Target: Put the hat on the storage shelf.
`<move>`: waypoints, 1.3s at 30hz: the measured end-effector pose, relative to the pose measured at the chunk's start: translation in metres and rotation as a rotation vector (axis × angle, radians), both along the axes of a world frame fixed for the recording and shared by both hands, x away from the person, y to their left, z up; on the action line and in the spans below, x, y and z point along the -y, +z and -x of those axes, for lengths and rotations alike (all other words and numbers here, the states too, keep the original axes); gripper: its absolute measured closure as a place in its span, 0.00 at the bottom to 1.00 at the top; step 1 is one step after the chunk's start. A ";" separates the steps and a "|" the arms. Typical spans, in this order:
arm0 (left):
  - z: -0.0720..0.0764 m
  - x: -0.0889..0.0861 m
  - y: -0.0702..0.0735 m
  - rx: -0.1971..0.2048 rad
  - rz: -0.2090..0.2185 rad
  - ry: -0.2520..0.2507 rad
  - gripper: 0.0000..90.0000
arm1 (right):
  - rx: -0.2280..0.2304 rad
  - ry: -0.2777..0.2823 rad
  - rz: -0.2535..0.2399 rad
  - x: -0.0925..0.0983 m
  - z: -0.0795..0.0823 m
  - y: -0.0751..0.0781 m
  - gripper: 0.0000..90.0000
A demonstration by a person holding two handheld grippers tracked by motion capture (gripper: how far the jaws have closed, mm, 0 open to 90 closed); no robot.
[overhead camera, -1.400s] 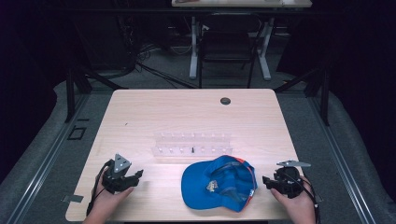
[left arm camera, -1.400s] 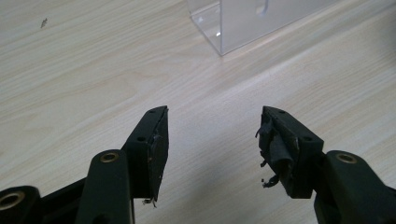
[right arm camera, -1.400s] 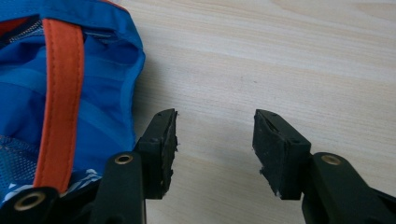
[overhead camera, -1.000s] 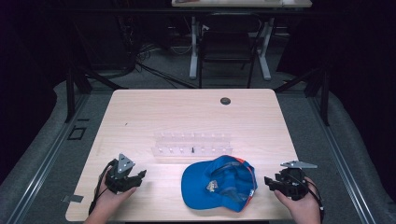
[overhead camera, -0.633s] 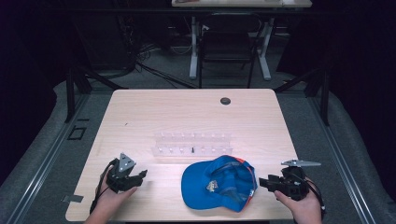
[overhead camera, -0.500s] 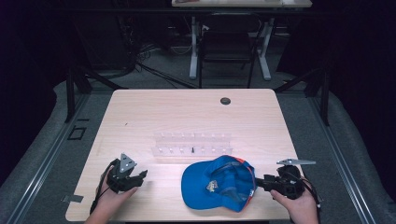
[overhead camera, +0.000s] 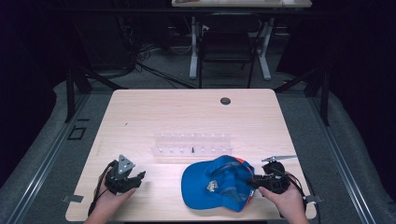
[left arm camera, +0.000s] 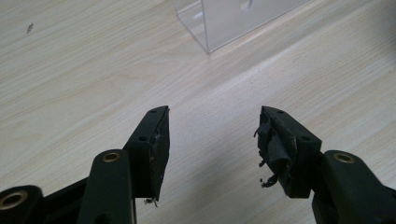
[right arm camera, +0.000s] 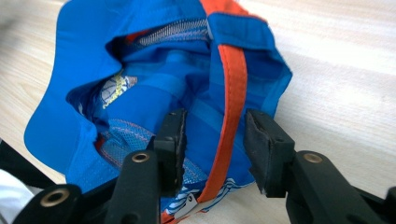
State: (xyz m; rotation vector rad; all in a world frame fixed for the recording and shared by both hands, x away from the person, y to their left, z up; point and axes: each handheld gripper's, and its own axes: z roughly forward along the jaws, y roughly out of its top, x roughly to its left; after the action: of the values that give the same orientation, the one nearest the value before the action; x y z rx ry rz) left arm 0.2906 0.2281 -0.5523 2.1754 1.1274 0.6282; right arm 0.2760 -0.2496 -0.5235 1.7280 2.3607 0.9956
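Near the front edge of the pale wood-grain table (overhead camera: 187, 116), right of centre, lies a bright blue fabric cap (overhead camera: 217, 184) with its hollow side up. Its soft cloth is crumpled into folds; an orange band (right arm camera: 231, 88) runs along the rim, blue mesh lining shows inside, and a small printed emblem (overhead camera: 214, 185) sits on the inner crown. In the right gripper view the cap (right arm camera: 154, 79) spreads ahead of the jaws, which stand apart on either side of the orange band without pinching it.

Just behind the cap stands a clear plastic rack (overhead camera: 192, 143), long and low, with rows of small holes; one glassy corner of it (left arm camera: 233, 21) appears in the left gripper view. A small dark round disc (overhead camera: 225, 101) sits in the table's far side.

The right gripper (overhead camera: 254, 181), held low in the person's right hand (overhead camera: 285, 200), points left into the cap's edge. The left gripper (overhead camera: 135, 179), held in the left hand (overhead camera: 109, 198) near the front left, points rightward over bare wood, well apart from the cap; its worn, frayed black pads (left arm camera: 275, 144) are spread wide with nothing between them.
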 end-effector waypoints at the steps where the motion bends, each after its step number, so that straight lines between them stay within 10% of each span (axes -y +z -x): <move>1: 0.000 0.000 0.000 0.001 0.001 0.001 0.49 | -0.008 0.007 -0.003 0.000 -0.001 -0.001 0.68; 21: 0.002 0.001 0.000 0.008 -0.008 0.003 0.49 | -0.052 0.089 -0.093 -0.006 -0.001 0.019 0.84; 39: 0.002 0.003 -0.001 0.007 -0.010 -0.002 0.50 | -0.107 0.096 0.050 -0.023 -0.012 0.045 0.86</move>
State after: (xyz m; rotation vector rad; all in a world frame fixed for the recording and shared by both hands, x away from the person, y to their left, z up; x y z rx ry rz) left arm 0.2883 0.2254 -0.5530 2.1803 1.1204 0.6415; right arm 0.2877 -0.2263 -0.4789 1.7068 2.5330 0.8683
